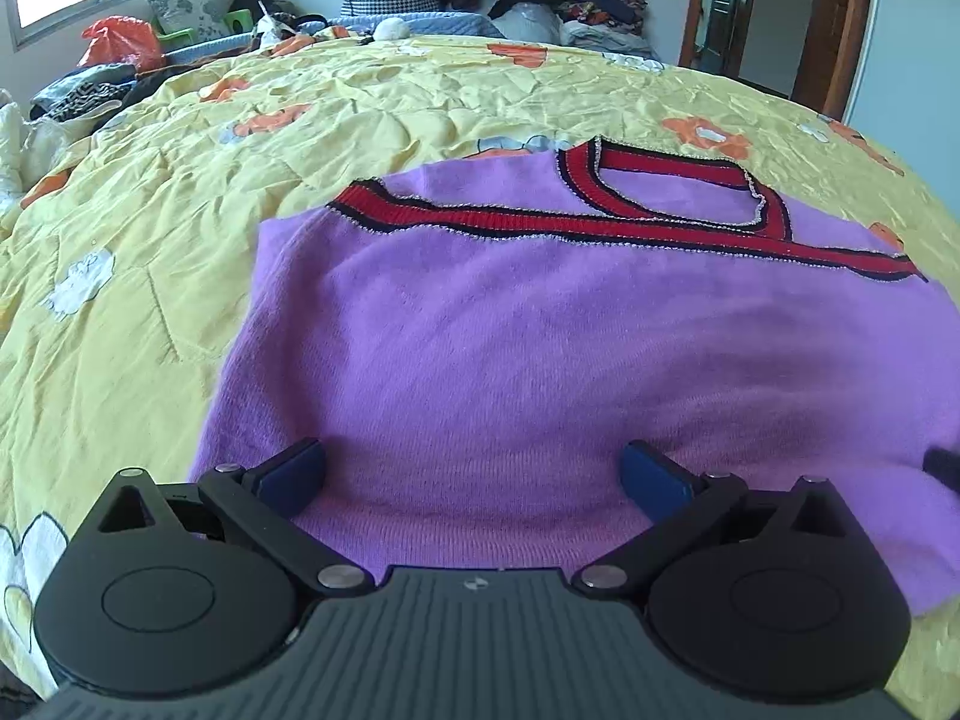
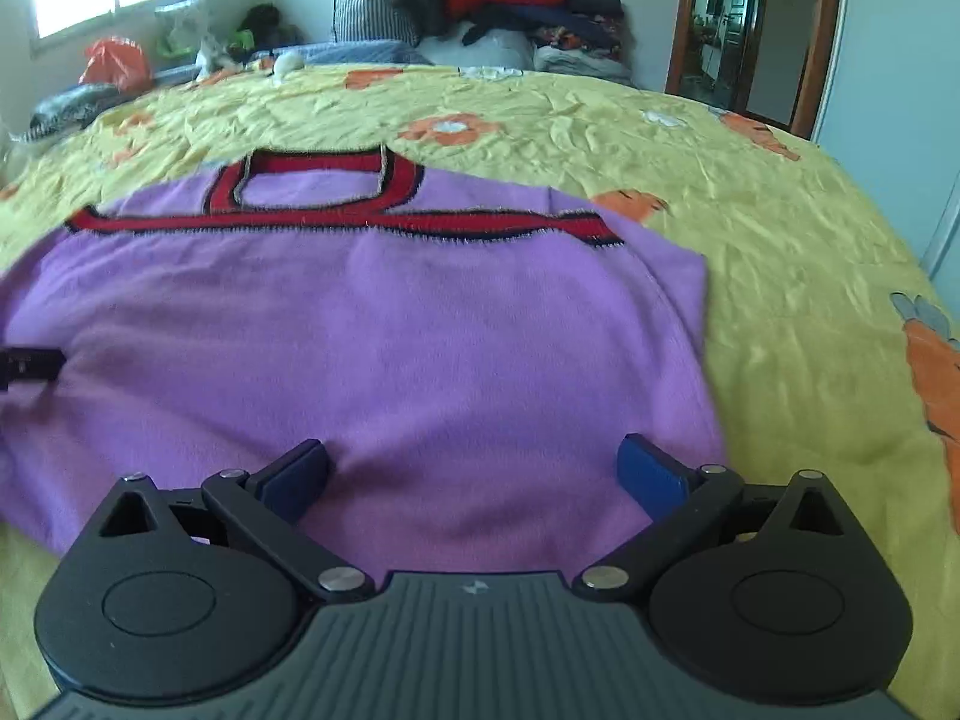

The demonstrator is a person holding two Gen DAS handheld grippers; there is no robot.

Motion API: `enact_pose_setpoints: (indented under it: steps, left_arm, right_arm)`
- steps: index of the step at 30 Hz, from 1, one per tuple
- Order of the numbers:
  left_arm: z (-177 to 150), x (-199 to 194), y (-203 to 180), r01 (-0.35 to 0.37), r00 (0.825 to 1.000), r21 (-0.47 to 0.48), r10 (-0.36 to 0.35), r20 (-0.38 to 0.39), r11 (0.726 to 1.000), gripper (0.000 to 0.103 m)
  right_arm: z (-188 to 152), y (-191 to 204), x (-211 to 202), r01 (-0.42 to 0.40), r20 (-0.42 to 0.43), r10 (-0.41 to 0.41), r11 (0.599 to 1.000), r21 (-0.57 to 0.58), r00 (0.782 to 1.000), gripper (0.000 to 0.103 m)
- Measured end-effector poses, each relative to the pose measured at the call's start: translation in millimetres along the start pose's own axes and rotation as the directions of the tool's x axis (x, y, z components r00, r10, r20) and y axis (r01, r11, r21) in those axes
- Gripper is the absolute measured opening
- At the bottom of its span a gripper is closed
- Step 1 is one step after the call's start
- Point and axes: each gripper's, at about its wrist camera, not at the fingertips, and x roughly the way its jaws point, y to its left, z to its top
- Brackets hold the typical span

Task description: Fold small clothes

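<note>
Purple sweater (image 1: 540,360) lies flat near the yellow bedspread's (image 1: 150,240) near edge; left gripper (image 1: 474,474) and right gripper (image 2: 474,468) hover over its hem, jaws spread, grasping nothing.

Black grippers (image 1: 474,474) (image 2: 474,468), blue pads (image 1: 294,474).

No readable text, label, brand or number you could make out in either view, only a small pale emblem on each hand-held gripper's (image 1: 474,468) ribbed body, too small to read
</note>
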Motion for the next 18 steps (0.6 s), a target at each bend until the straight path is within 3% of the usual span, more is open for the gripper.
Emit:
enact_pose_setpoints:
  steps: [6, 14, 16, 18]
  left_arm:
    - [3, 0, -1, -0.009, 1.0, 0.0, 0.009, -0.022, 1.0, 0.103]
    - [4, 1, 0, 0.004, 0.999, 0.007, -0.004, -0.032, 1.0, 0.103]
    - [4, 1, 1, 0.009, 1.0, 0.012, -0.008, -0.03, 1.0, 0.103]
    - [3, 0, 1, 0.013, 1.0, 0.016, -0.013, -0.026, 1.0, 0.103]
  right_arm:
    - [19, -1, -4, -0.033, 0.01, 0.033, 0.999, 0.013, 0.999, 0.103]
    - [68, 7, 40, -0.057, 0.008, 0.057, 0.998, -0.02, 0.998, 0.103]
    - [67, 5, 55, -0.01, -0.031, 0.009, 0.999, -0.049, 0.999, 0.103]
    - [60, -17, 56, -0.027, -0.016, 0.028, 0.999, 0.024, 0.999, 0.103]
